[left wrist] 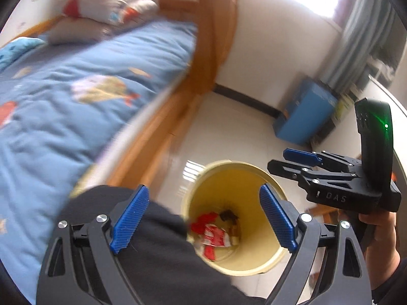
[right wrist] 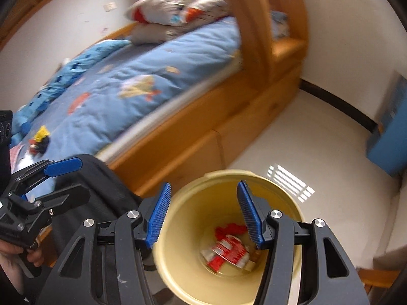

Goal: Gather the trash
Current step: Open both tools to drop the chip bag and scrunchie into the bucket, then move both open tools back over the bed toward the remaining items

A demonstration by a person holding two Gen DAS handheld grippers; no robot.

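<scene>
Your left gripper [left wrist: 203, 218] and right gripper [right wrist: 203, 213] both hang spread and empty over the yellow bin [right wrist: 183, 228] holding red wrappers [right wrist: 229, 251].

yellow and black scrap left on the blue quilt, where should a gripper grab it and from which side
Take the yellow and black scrap by its raised yellow peak, coming down from above. It lies loose on the soft blue quilt, so a side approach would likely just push it along. It is blurred; finer shape is unclear.

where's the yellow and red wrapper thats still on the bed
In the right wrist view the yellow and red wrapper lies on the blue quilt at the far left, just above the left gripper.
</scene>
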